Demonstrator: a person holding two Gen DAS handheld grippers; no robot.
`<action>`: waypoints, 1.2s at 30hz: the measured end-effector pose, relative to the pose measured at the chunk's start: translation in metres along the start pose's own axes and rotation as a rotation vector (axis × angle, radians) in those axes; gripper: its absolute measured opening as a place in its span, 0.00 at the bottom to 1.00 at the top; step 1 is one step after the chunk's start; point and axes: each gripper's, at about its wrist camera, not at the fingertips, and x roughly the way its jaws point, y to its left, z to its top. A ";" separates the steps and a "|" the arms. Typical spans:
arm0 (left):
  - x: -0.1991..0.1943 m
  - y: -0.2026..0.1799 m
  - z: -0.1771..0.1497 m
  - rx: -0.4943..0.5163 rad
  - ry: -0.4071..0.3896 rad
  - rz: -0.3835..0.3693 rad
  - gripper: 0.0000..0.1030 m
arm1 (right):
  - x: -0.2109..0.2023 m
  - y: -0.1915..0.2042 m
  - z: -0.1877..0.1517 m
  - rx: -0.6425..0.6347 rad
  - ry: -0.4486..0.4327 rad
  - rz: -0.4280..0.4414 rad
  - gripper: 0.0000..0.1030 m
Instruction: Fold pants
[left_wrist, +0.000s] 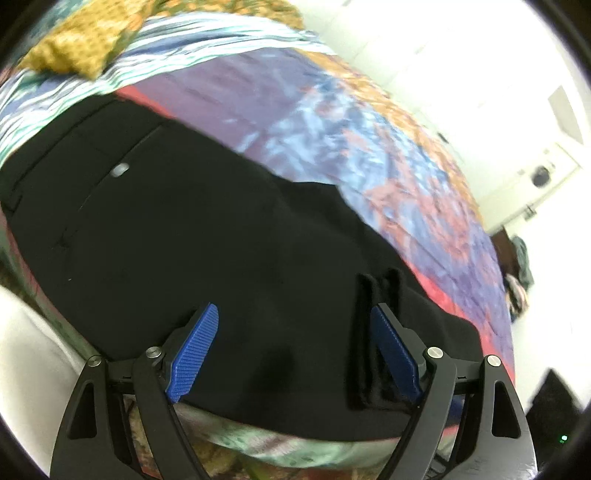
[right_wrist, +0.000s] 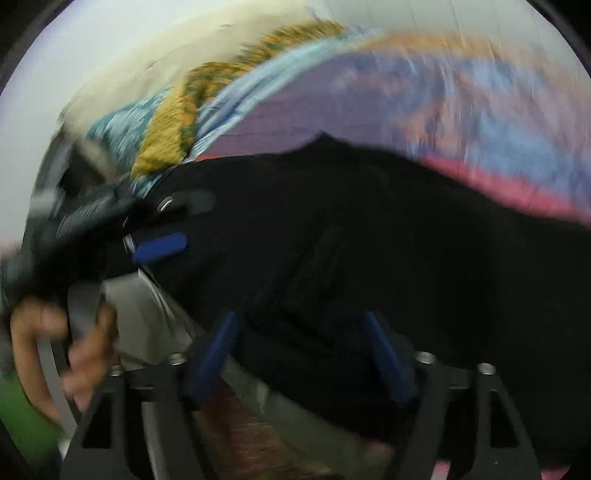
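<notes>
Both claws stand spread over the black fabric pants (left_wrist: 207, 236): the left gripper (left_wrist: 295, 350) hovers with blue ribbed pads apart, pinching nothing, and the right gripper (right_wrist: 303, 354) likewise gapes above dark cloth. Those pants lie flat on a multicoloured patterned bedspread (left_wrist: 369, 140), beside a mustard-yellow knitted cloth (left_wrist: 70, 55).

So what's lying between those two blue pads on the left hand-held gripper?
Only black pants, spread on the patterned bedspread; the left hand-held gripper stands open over them, seen in its wrist view.
</notes>
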 end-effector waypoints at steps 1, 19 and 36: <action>-0.002 -0.011 -0.003 0.045 0.007 -0.035 0.83 | -0.021 0.001 -0.005 -0.022 -0.045 -0.010 0.87; 0.066 -0.113 -0.042 0.454 0.224 0.081 0.08 | -0.126 -0.079 -0.049 0.232 -0.222 -0.221 0.99; 0.014 -0.065 -0.017 0.300 0.081 0.044 0.79 | -0.082 -0.123 -0.051 0.326 -0.115 -0.180 1.00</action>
